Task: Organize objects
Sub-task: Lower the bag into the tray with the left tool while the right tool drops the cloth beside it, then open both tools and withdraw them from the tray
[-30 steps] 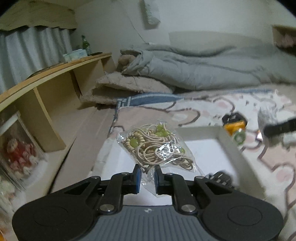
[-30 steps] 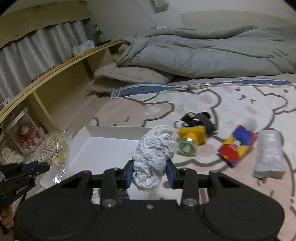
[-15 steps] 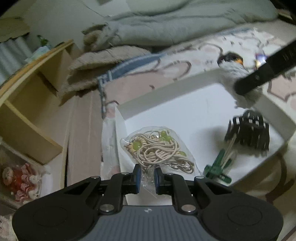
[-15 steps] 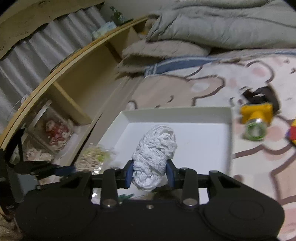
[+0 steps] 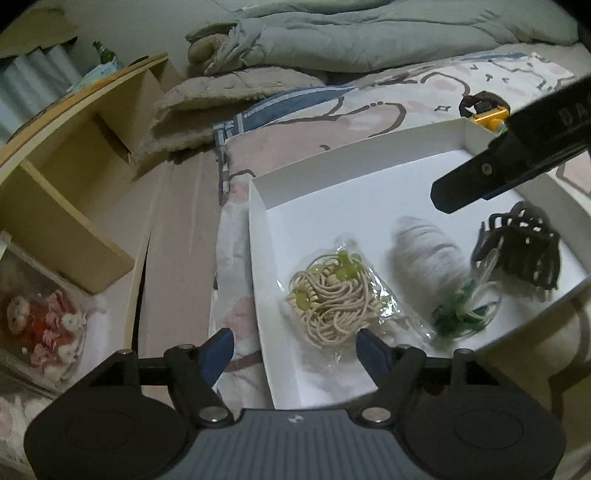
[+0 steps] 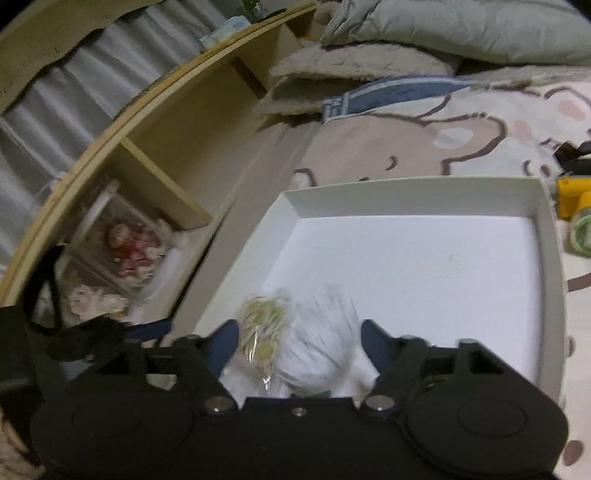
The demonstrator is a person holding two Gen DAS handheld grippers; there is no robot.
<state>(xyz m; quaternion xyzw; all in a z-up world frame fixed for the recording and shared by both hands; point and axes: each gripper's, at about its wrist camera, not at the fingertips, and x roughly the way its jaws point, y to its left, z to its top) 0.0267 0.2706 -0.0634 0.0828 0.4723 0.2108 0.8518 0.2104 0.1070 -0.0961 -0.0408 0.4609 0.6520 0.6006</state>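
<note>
Four items lie inside a shallow white box [image 5: 258, 206] set on a bear-print bedsheet [image 5: 369, 110]: a clear bag of beige cord and green beads [image 5: 332, 299] nearest the box's left wall, a pale grey-white bundle of knitted fabric [image 5: 424, 254] just beside it, a small green item [image 5: 461, 314] at the bundle's near end, and a dark claw hair clip [image 5: 524, 251] toward the right wall. The left gripper [image 5: 291, 349] hangs above the near edge of the box, its jaws opening, blue pads spread wide to either side of the bead bag and clear of it. The right gripper [image 6: 299, 341] reaches in from the right, its jaws likewise opening; seen from its own camera the fabric bundle [image 6: 321, 339] and the bead bag [image 6: 262, 325] sit blurred between the parted fingers, with neither pad pressing on them. Beyond the box's far right corner rests a yellow headlamp [image 6: 572, 199] with a black strap. Further out, a rumpled grey duvet [image 5: 369, 33] and a folded beige blanket [image 5: 229, 96] lie at the head of the bed, and a wooden shelf unit [image 5: 74, 147] runs along the left.
</note>
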